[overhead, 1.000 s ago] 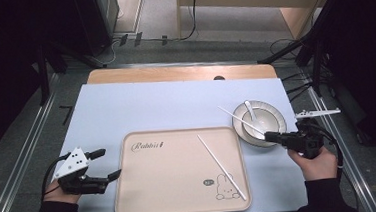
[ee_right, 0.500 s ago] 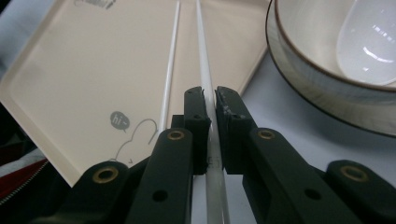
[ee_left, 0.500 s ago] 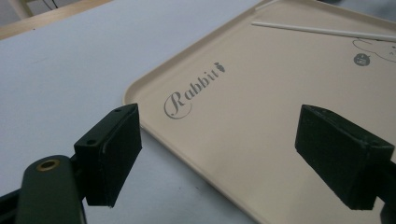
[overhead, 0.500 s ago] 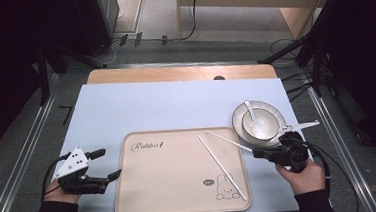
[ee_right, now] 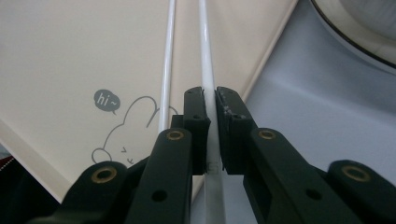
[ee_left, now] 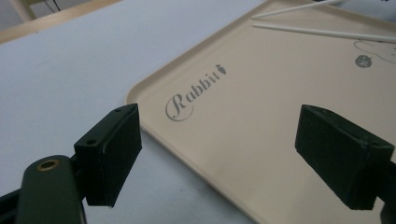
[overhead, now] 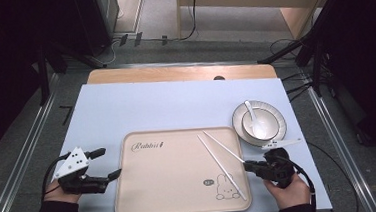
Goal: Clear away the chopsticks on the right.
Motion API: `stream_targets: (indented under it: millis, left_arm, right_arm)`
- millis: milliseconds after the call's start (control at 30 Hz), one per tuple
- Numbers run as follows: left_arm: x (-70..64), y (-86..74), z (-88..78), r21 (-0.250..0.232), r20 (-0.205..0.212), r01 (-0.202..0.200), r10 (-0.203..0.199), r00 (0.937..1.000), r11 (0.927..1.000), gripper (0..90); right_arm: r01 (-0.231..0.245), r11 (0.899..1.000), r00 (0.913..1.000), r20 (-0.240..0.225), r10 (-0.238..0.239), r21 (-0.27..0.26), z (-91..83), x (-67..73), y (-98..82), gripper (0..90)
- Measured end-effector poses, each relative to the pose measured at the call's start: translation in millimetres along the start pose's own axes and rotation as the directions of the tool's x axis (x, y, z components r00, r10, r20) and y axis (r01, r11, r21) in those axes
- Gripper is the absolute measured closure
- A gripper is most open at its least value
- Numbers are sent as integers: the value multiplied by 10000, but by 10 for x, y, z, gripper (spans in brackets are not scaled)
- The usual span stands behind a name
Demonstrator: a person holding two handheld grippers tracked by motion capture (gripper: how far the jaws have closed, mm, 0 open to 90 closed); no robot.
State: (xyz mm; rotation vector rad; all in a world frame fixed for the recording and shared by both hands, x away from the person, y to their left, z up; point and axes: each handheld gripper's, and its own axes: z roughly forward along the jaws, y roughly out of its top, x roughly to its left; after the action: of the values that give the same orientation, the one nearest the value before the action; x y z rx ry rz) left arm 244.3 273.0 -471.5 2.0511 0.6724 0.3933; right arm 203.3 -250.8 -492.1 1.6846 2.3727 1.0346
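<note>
My right gripper [overhead: 249,166] is at the right edge of the beige tray [overhead: 171,187], shut on one white chopstick [overhead: 224,147] near its end. The stick slants away over the tray's upper right part. In the right gripper view the black pads [ee_right: 196,109] pinch this chopstick [ee_right: 208,79]. A second white chopstick [ee_right: 167,70] lies loose on the tray beside it [overhead: 223,169], above a rabbit drawing. My left gripper [overhead: 109,163] is open at the tray's left edge. Nothing is between its jaws [ee_left: 219,135], which point at the tray's "Rabbit" lettering [ee_left: 194,93].
A white bowl [overhead: 265,125] holding a white spoon [overhead: 250,109] sits on a dark-rimmed plate [overhead: 278,132], just right of the tray's far corner. A pale blue mat [overhead: 151,108] covers the wooden table. Cables and dark stands surround the table on the floor.
My right gripper has carried the chopstick from beside the bowl leftward and nearer to the front, down to the tray's right edge. The left gripper has stayed put.
</note>
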Motion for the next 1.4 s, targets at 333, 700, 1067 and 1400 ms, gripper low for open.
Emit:
stream_targets:
  millis: [333,700,1067,1400]
  left_arm:
    - [-1,9,35,157,96,-131,129,9999,9998,151]
    - [4,7,33,134,122,-104,103,9999,9999,151]
    - [1,12,31,115,132,-146,144,9998,9998,151]
    - [5,9,35,122,154,-133,131,9998,9998,151]
  right_arm:
    - [42,9996,10000,59,-44,277,163,73,-37,832]
    - [-70,9982,10000,16,69,602,382,178,-122,833]
    - [24,9992,9995,-309,-12,387,393,174,-140,768]
    - [450,9984,9972,-578,-469,-344,288,178,-20,573]
